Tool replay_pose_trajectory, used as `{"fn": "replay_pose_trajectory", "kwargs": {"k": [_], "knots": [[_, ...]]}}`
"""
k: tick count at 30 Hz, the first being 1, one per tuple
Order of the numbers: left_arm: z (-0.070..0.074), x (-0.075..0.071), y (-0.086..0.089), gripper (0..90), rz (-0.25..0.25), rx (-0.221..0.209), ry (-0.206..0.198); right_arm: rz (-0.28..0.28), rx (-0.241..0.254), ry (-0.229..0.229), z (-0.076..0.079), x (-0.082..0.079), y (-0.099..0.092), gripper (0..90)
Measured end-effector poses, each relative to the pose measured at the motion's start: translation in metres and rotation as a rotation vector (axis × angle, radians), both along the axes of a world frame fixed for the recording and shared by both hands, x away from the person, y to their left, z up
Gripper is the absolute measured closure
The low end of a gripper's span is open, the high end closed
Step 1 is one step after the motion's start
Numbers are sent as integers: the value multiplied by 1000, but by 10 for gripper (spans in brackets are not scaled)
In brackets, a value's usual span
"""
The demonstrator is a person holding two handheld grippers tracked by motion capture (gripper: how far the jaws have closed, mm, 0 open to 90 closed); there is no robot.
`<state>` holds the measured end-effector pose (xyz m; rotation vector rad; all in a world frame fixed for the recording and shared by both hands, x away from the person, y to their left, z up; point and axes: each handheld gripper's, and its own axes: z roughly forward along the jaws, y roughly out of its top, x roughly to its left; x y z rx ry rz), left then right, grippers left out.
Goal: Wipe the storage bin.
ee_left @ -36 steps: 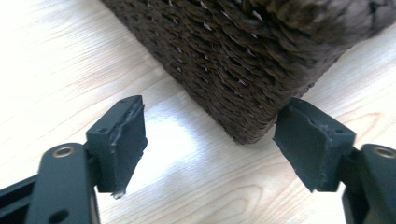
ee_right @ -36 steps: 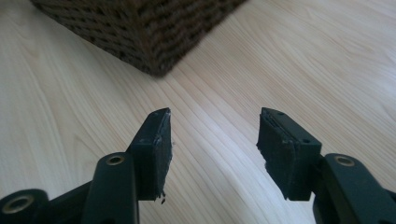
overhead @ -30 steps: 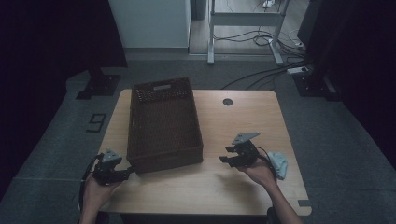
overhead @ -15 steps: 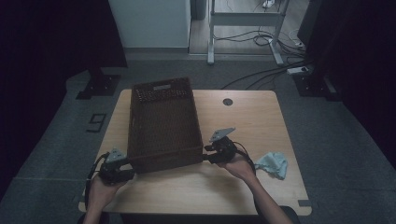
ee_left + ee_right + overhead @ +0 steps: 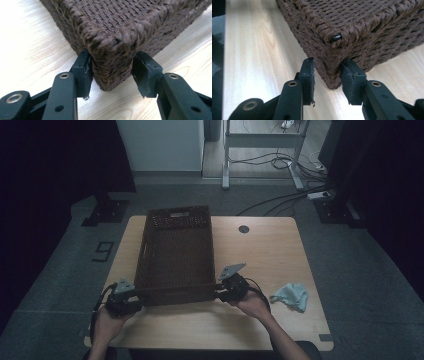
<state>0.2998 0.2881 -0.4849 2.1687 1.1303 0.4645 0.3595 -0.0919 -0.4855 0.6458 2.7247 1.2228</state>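
One woven basket (image 5: 176, 254), left half of the surface (image 5: 270, 255), not yet moved. Your left gripper (image 5: 111, 75) pinches its near-left corner; right gripper (image 5: 327, 75) fingers have been closing around the near-right corner, one apparently short of contact. Lifting remains.

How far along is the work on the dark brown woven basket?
Done: the left gripper is clamped on one near corner of the dark brown woven basket. In hand: the right gripper has just been closing around the other corner, one pad short of it. Left: moving the basket.
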Motion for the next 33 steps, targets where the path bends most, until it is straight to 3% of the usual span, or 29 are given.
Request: {"fn": "replay_pose_trajectory", "kwargs": {"k": [9, 15, 19, 22, 25, 27, 29, 33], "knots": [[0, 0, -5, 509, -13, 17, 1, 28, 4, 13, 0, -21, -5, 626], [0, 0, -2, 515, -3, 18, 0, 27, -1, 14, 1, -40, -1, 576], [-1, 2, 6, 515, 26, -5, 5, 76, -4, 16, 1, -48, 8, 555], [-2, 2, 8, 477, 39, -14, 7, 97, -13, 2, 2, -48, 7, 513], [-3, 2, 8, 358, 61, 3, 1, 85, -6, 3, 3, -46, 1, 492], [-2, 1, 10, 303, 80, -1, 1, 68, -12, -8, 3, -42, -6, 485], [-1, -2, 13, 242, 101, -30, 8, 18, -24, -26, 3, -33, -17, 461], [0, -6, 14, 169, 113, -35, 10, -20, -13, -15, 0, -19, -16, 413]]}}
